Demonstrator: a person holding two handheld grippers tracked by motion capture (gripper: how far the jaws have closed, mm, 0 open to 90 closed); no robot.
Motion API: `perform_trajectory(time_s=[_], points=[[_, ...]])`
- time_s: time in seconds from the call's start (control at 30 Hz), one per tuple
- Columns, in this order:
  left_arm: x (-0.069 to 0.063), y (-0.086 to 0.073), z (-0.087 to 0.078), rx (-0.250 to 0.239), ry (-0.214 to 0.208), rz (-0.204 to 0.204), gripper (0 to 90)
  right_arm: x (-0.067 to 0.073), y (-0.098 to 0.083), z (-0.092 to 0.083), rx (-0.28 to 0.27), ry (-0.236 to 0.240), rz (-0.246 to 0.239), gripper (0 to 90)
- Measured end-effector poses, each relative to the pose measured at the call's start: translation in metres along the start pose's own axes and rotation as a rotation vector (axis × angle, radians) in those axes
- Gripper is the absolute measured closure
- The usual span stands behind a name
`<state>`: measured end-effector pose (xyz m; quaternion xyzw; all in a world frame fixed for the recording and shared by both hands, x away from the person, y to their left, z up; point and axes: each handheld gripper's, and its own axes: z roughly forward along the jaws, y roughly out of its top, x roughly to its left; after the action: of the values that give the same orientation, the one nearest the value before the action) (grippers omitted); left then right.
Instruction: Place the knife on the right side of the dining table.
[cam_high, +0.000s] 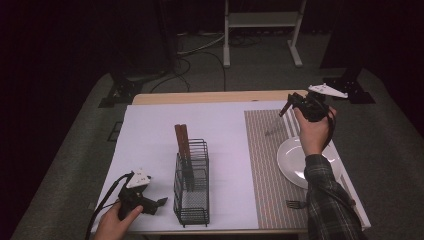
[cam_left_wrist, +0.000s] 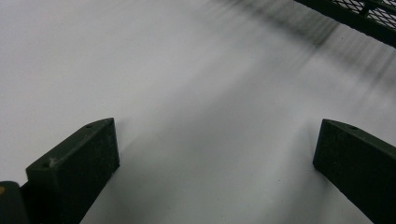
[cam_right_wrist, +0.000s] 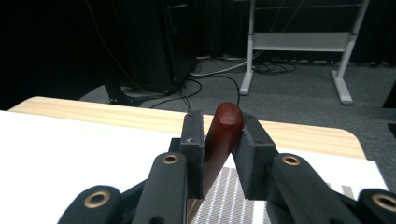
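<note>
A utensil with a red-brown handle (cam_right_wrist: 223, 133) stands between the pads of my right gripper (cam_right_wrist: 223, 135), which is shut on it. From above, that gripper (cam_high: 290, 106) hovers over the far end of the striped placemat (cam_high: 265, 165), and the utensil's (cam_high: 284, 109) thin metal end slants down toward the mat. A black wire caddy (cam_high: 191, 190) stands at the front middle with two brown-handled utensils (cam_high: 182, 142) upright in it. My left gripper (cam_high: 161, 202) rests low at the front left beside the caddy. It is open (cam_left_wrist: 215, 140), with bare white table between the fingers.
A white plate (cam_high: 300, 160) lies on the placemat's right side, partly behind the person's sleeve. A fork (cam_high: 296, 203) lies on the mat near the front edge. The caddy's mesh corner (cam_left_wrist: 355, 14) shows ahead of the left gripper. The white sheet (cam_high: 150, 135) covers the table.
</note>
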<state>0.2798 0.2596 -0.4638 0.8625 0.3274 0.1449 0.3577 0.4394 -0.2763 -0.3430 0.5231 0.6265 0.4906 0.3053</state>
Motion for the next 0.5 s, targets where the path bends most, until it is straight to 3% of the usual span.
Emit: perform_trajectory(time_s=[0.5], points=[[0.0, 0.0, 0.0, 0.001, 0.0, 0.0, 0.0, -0.025, -0.01, -0.01, 0.01, -0.05, 0.013, 68.6]])
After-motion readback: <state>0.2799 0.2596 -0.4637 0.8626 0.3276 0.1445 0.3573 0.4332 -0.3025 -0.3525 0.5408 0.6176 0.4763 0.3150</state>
